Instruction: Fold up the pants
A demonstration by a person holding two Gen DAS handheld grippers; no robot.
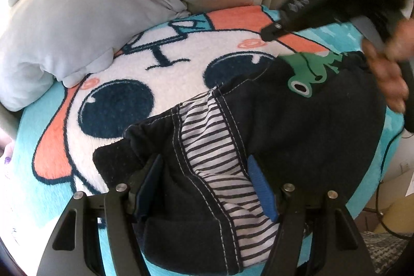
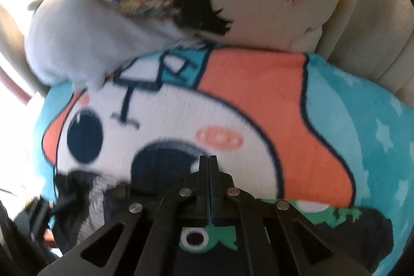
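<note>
Left wrist view: dark fleecy pants [image 1: 297,126] (striped lining) between spread left gripper [image 1: 207,188]; right gripper [image 2: 209,188] pressed together.

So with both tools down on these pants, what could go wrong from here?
1. The left tool stands open astride the bunched, striped-lined waistband of the dark navy pants; closing there could catch only some layers, giving a skewed fold.
2. The right tool is shut at the green frog print; whether it holds any fabric is unclear, so lifting may leave that side behind.
3. The plush cartoon-face blanket underneath is soft and could get pinched too.
</note>
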